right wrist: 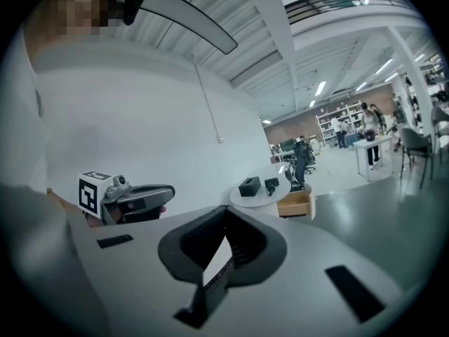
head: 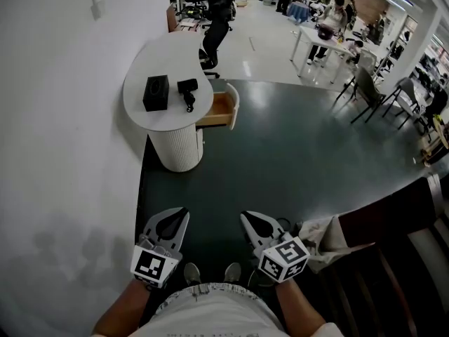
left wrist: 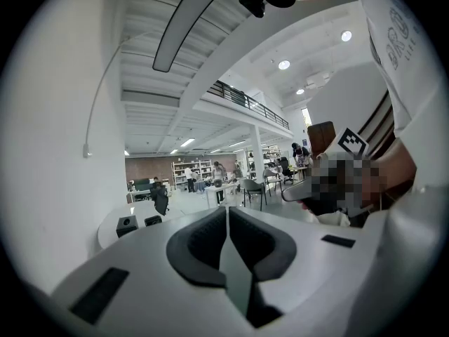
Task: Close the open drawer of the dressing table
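**Both tools idle, drawer well ahead and open**

Nearest: the person's shoes on the dark floor mat; both tools held low, just in front of the body. Left tool: jaws pressed together in its own view, nothing between them. Right tool: jaws likewise together and empty, tipped a little downward. A pale cloth lies just beside the right tool, over a dark chair; not part of the job.

Farther on, well apart from both tools: the white round-topped desk stands against the wall on a ribbed pedestal; a black box and a small dark device sit on its top. The wooden drawer stands pulled out from under the top; it slides out sideways, away from the wall, and its white front faces right in the head view.

Judgement: no contact yet; the approach is not begun. The closing push must run along the drawer's slide, toward the wall. The right tool lines up more nearly with the drawer front, so it looks better placed to push.
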A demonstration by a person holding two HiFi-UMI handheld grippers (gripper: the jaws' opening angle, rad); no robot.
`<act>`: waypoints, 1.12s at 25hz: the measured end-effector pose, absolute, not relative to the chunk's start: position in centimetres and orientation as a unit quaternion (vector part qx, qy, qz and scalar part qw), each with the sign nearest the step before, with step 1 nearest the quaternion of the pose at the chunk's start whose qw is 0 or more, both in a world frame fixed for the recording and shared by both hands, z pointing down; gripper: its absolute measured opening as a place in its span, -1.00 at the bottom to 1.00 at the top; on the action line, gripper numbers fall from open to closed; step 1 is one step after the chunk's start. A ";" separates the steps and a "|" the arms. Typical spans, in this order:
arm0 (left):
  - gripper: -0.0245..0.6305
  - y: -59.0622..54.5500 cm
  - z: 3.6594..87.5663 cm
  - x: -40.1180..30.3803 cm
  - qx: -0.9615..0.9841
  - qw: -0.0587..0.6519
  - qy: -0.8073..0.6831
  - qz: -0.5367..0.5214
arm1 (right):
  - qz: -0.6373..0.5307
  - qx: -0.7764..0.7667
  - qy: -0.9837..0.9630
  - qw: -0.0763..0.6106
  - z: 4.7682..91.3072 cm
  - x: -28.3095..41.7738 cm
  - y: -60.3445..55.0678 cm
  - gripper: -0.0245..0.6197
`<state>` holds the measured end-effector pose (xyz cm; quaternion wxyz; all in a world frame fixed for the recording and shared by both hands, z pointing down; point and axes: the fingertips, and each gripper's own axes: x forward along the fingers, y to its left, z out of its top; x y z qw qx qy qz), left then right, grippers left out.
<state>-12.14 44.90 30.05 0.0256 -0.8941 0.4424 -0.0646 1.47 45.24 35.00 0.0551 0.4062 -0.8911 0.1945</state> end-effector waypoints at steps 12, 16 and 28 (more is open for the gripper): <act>-0.83 45.0 30.6 -12.1 -0.895 0.018 0.441 -0.066 | 0.196 0.407 -0.891 0.056 35.1 1.4 45.2 -0.87; -0.83 45.1 30.6 -11.8 -0.897 0.021 0.436 -0.067 | 0.196 0.405 -0.892 0.054 35.1 1.4 45.3 -0.84; -0.83 45.5 30.5 -10.9 -0.898 0.019 0.433 -0.072 | 0.202 0.389 -0.898 0.050 34.9 1.6 45.9 -0.61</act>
